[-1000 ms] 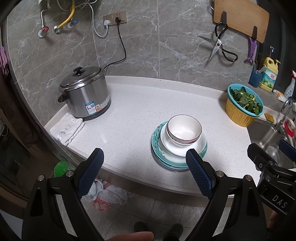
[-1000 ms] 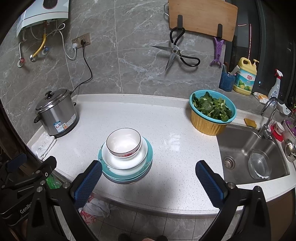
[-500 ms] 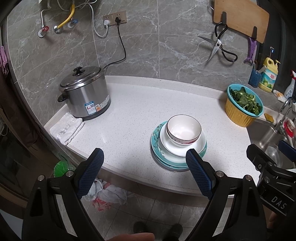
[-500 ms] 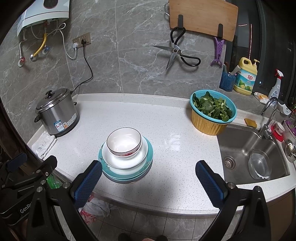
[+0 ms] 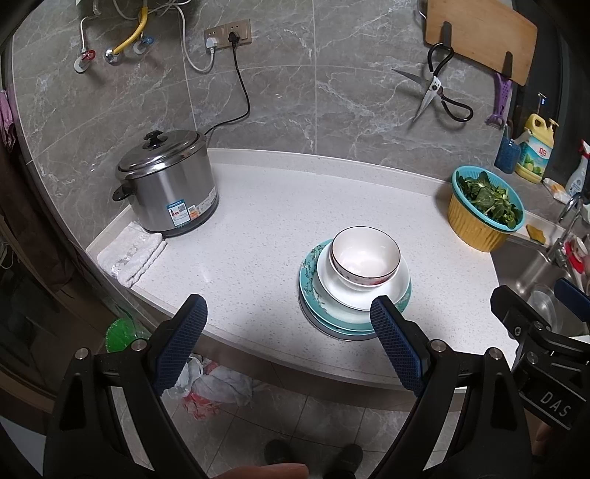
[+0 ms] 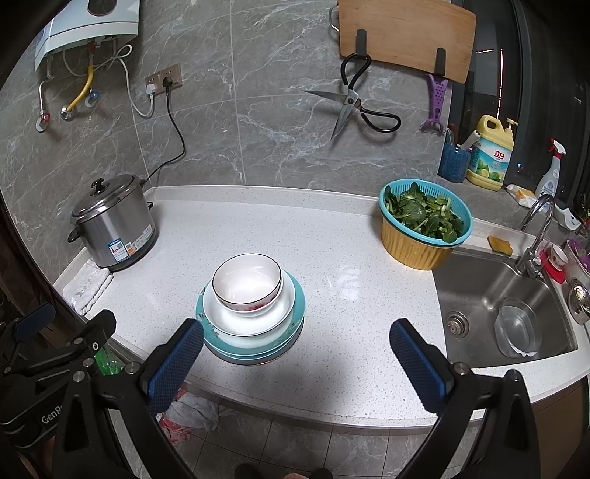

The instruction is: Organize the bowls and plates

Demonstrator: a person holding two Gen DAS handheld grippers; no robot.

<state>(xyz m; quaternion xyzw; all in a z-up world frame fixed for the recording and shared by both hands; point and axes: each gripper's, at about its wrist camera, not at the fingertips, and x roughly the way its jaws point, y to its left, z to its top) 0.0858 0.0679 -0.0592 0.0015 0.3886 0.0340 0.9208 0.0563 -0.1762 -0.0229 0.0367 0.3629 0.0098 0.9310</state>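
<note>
Ahead of the left gripper (image 5: 287, 339), near its right finger, a bowl (image 5: 365, 256) is seen nested on stacked plates (image 5: 324, 294). Both claws (the right gripper (image 6: 295, 353) included) are held spread and empty. The stacking is judged done, so nothing further seems called for unless the pile is to be shifted.

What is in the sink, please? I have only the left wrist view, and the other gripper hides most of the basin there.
Observer: A clear bowl lies in the sink, to the right of the drain.
Operator: Thank you. Is the right gripper open?
Observer: Yes, it is wide open with nothing between its pads, just short of the stack of plates.
Operator: And what do the pipes on the wall lead up to?
Observer: A white water heater is mounted on the wall above them.
</note>
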